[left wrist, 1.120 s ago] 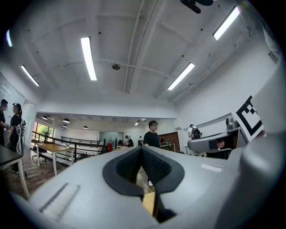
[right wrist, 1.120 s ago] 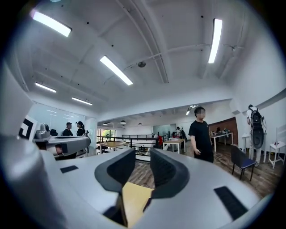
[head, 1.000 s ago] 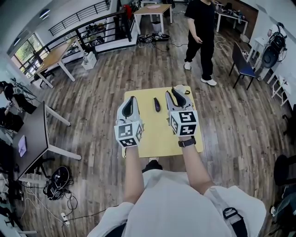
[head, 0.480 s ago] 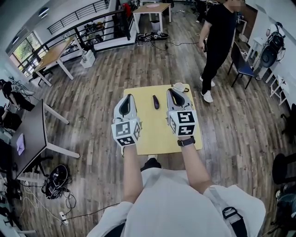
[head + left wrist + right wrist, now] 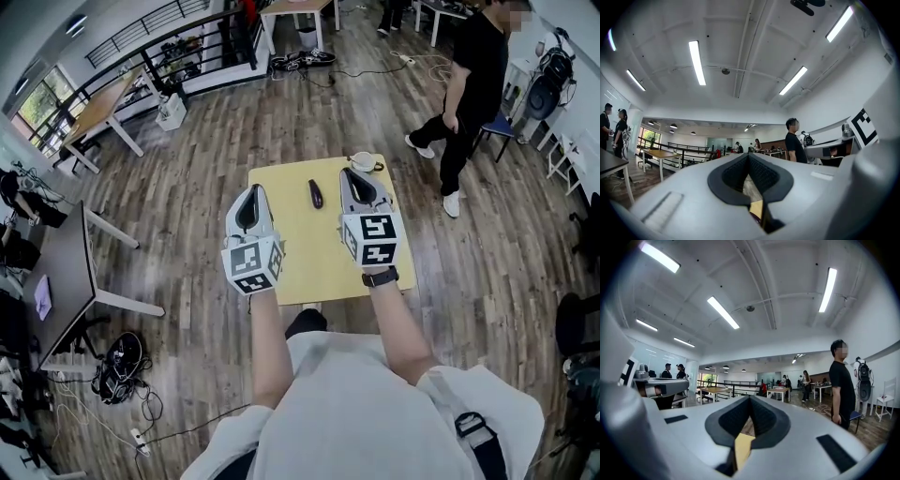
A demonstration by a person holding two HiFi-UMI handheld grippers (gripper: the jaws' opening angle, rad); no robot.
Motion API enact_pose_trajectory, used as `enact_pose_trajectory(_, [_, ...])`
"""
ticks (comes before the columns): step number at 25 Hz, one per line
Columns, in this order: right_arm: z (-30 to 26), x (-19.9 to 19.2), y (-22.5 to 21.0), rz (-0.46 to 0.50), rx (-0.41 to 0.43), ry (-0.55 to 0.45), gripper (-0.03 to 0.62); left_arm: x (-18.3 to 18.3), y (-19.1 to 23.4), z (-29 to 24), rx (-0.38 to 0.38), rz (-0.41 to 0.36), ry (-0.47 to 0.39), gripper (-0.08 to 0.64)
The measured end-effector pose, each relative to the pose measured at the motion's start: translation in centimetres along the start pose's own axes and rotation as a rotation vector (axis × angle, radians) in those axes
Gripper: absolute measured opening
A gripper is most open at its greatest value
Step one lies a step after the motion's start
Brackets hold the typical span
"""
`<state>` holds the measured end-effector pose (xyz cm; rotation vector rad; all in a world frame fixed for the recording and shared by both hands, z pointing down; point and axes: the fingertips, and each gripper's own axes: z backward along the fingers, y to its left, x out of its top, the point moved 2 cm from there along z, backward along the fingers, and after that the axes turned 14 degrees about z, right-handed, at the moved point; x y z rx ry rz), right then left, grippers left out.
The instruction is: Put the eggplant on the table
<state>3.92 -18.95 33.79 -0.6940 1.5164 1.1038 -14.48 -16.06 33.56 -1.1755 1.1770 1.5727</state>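
Floor: we note dark wood-plank flooring (image 5: 187, 187) all round the work area.
Bench: a square yellow bench (image 5: 314, 253) stands directly ahead of the operator, and both arms reach over its near half.
Bystander: a person in black clothing (image 5: 469, 84) stands on the floor beyond the bench's far right corner, well apart from it.
Left tongs: the left tongs (image 5: 253, 190) are held over the left part of the bench. In the left gripper view (image 5: 749, 157) we find the tips together and nothing between them.
Right tongs: the right tongs (image 5: 354, 174) are over the right part. In the right gripper view (image 5: 750, 399) they are closed and empty.
Cup: a white round cup (image 5: 362, 162) sits at the far right corner of the bench.
Eggplant: the dark purple elongated eggplant (image 5: 316, 194) lies on the bench between the two tongs, touching neither.
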Motion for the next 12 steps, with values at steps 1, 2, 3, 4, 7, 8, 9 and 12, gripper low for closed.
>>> enact_pose_trajectory(1, [-0.1,-0.3,0.1,0.006,-0.002,0.007,0.011,-0.4,0.0,0.0,-0.001,0.005,0.005,0.005])
enact_pose_trajectory(2, [-0.2,-0.6,0.2,0.009,-0.005,0.015,0.011,-0.8,0.1,-0.2,-0.006,0.008,0.012,0.005])
enact_pose_trajectory(3, [-0.6,-0.9,0.3,0.009,-0.007,0.022,0.011,-1.3,0.4,-0.6,-0.013,0.007,0.023,0.005])
enact_pose_trajectory(4, [-1.2,-1.0,0.4,0.009,-0.01,0.028,0.011,-1.6,0.8,-1.1,-0.02,0.006,0.034,0.005])
enact_pose_trajectory(7, [-3.3,-1.1,0.8,0.016,-0.025,0.041,0.011,-1.7,2.4,-3.1,-0.038,0.009,0.056,0.005])
enact_pose_trajectory(8, [-4.1,-1.2,0.8,0.017,-0.031,0.046,0.011,-1.7,2.9,-3.8,-0.041,0.011,0.06,0.005])
enact_pose_trajectory(9, [-4.9,-1.2,0.9,0.015,-0.037,0.051,0.011,-1.6,3.5,-4.5,-0.046,0.013,0.064,0.005])
enact_pose_trajectory(12, [-7.5,-1.4,1.1,0.012,-0.048,0.066,0.011,-1.3,5.1,-6.6,-0.066,0.011,0.074,0.005])
